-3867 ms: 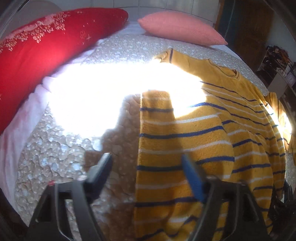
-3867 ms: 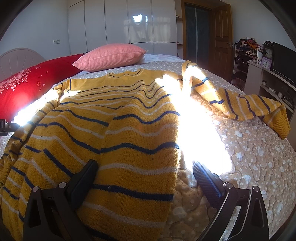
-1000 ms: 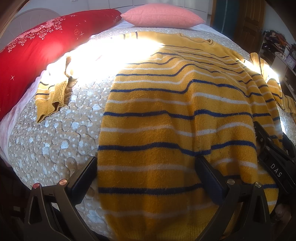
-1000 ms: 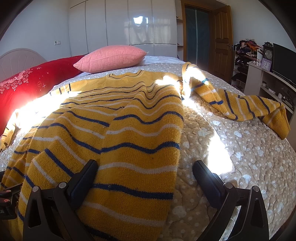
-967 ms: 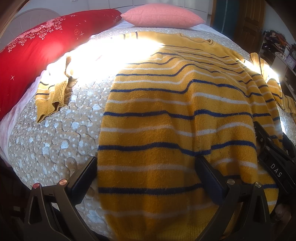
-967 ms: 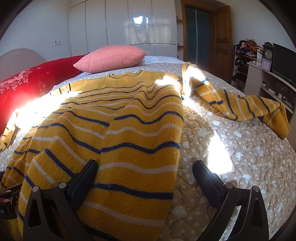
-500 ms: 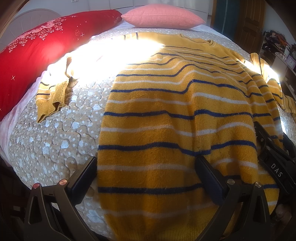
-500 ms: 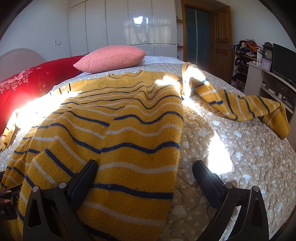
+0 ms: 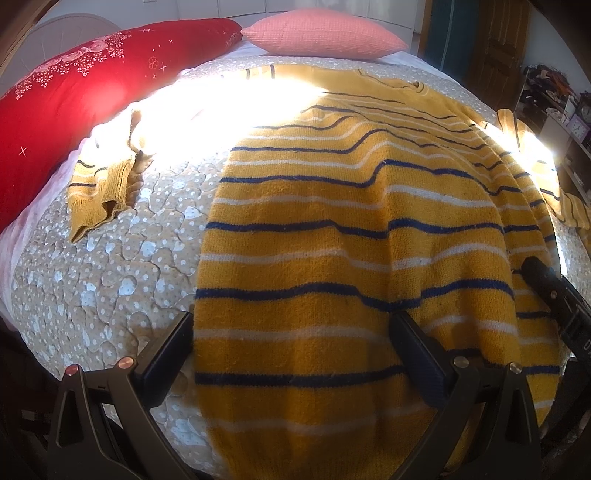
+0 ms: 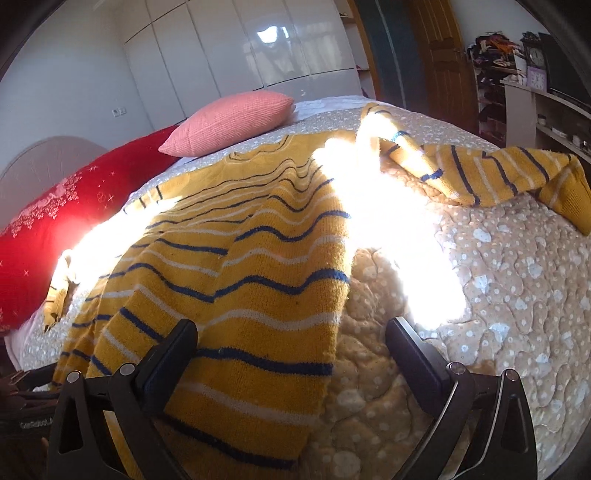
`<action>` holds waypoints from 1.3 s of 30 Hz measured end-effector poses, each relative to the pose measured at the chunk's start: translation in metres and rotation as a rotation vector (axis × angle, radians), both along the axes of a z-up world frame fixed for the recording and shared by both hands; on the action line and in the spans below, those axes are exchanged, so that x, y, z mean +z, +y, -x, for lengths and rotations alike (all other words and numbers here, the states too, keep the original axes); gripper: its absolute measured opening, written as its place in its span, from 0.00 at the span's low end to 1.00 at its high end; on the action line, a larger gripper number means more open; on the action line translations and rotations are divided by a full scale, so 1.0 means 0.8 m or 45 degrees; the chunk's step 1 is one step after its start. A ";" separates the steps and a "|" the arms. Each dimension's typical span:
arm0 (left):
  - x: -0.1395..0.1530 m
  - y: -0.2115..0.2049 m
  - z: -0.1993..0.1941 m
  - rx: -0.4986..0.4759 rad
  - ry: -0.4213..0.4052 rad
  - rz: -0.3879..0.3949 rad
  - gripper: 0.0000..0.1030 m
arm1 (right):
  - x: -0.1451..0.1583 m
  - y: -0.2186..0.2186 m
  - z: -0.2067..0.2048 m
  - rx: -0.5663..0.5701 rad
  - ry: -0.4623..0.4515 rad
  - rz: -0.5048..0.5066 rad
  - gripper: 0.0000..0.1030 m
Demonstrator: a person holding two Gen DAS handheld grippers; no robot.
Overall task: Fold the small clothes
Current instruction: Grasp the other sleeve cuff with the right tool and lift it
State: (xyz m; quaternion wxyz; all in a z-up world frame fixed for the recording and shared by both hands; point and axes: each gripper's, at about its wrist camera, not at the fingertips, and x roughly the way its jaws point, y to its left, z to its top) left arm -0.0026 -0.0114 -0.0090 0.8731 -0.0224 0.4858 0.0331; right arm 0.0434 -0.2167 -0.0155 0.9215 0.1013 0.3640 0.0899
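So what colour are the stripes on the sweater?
Navy blue and white on the yellow sweater, clearest in the left wrist view.

**Colours and patterns on the bed**

We see a mustard-yellow sweater [image 9: 351, 236] banded with navy and white stripes. Beneath it the bedspread [image 9: 110, 266] is beige, quilted and dotted white. At ten o'clock lies a red cushion [image 9: 74, 81] with white floral print; at twelve, a plain salmon-pink pillow [image 9: 321, 33]. Each tool [image 9: 291, 343] [image 10: 291, 343] is black.
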 end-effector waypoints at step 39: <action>0.043 0.028 0.012 -0.071 -0.119 0.195 1.00 | 0.211 -0.402 -0.088 -0.890 -0.079 0.184 0.05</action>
